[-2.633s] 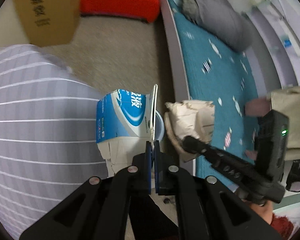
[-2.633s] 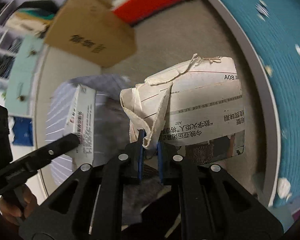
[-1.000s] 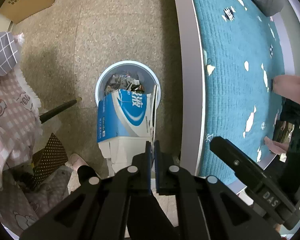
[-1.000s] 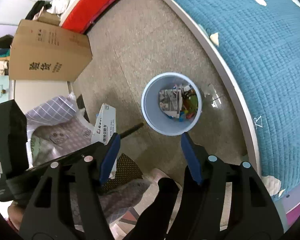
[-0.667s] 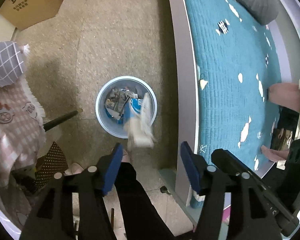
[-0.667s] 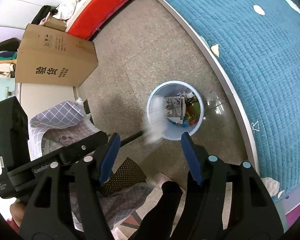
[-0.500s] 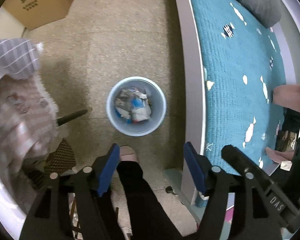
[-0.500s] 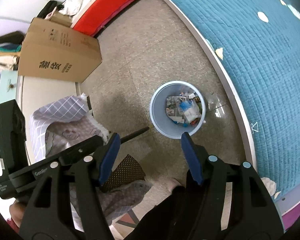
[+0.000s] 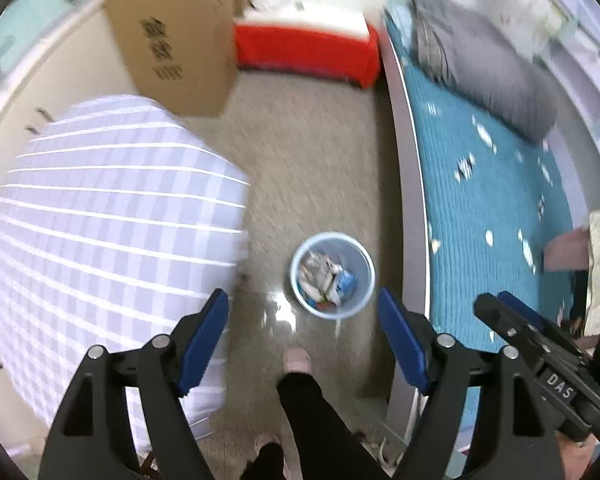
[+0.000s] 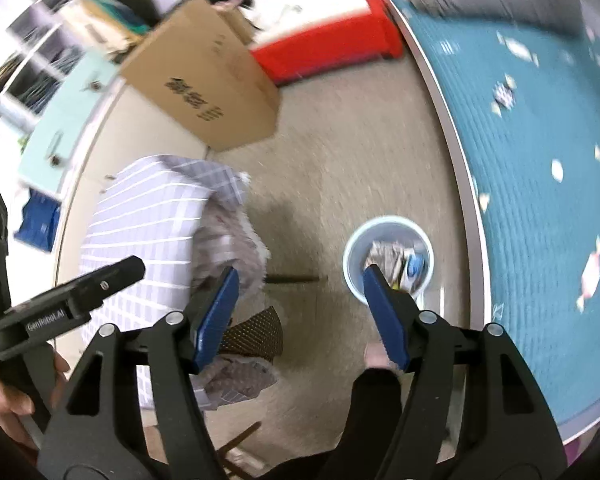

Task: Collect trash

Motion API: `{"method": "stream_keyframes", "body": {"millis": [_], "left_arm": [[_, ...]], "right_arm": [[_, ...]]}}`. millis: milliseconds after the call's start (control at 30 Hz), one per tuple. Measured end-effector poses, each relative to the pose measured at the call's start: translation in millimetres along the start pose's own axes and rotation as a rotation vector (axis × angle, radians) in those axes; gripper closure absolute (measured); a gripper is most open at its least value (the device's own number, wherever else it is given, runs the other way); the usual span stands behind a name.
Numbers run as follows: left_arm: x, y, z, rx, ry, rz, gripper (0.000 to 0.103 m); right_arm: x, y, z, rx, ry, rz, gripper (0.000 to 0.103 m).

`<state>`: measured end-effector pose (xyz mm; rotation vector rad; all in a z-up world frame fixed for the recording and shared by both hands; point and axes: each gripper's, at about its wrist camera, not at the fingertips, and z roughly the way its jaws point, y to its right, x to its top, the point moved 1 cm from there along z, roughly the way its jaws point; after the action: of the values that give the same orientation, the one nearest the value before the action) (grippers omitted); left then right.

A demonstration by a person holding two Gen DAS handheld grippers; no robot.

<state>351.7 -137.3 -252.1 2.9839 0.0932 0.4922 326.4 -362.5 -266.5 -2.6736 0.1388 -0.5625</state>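
Your left gripper point(image 9: 302, 322) has just been spreading its jaws and they stand wide with nothing between them; your right gripper point(image 10: 300, 304) has also just been opening and is empty too. The trash lies in the pale blue wastebasket point(image 9: 333, 275) on the speckled floor point(image 9: 312, 168), just beside the teal bed point(image 9: 496, 200), with the checked cloth point(image 9: 108, 240) opposite

Bin point(image 9: 298, 276) contents smeared — scraps unreadable. Cardboard box point(image 10: 204, 80) print blurred, illegible. Right finger point(image 10: 384, 300) covers bin's near rim.
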Motion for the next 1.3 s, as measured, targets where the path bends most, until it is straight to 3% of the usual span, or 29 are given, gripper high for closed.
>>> {"method": "stream_keyframes", "body": {"millis": [133,367,667,967,1300], "left_arm": [[-30.6,-21.4,-68.0,0.017,0.124,-0.014,0.026],[-109.5,-45.8,-190.6,0.031,0.342,0.027,0.021],[-194.6,-57.0,-307.6,0.081,0.534,0.036,0.012],[-238.3,-55.9,-366.4,0.109,0.672,0.016,0.010],[-271.3,-41.8,-392.4,0.096,0.762,0.068,0.009]], "right_arm": [[-31.1,-43.8,-59.0,-0.007,0.119,-0.100,0.034],[-103.0,-94.4,-155.7,-0.015,0.300,-0.153,0.023],[-181.9,-150.6,-264.7,-0.057,0.492,-0.251,0.012],[-230.0,-173.7,-316.3,-0.097,0.654,-0.386,0.009],[-256.2,-177.8,-338.4,-0.116,0.718,-0.406,0.007]]}}
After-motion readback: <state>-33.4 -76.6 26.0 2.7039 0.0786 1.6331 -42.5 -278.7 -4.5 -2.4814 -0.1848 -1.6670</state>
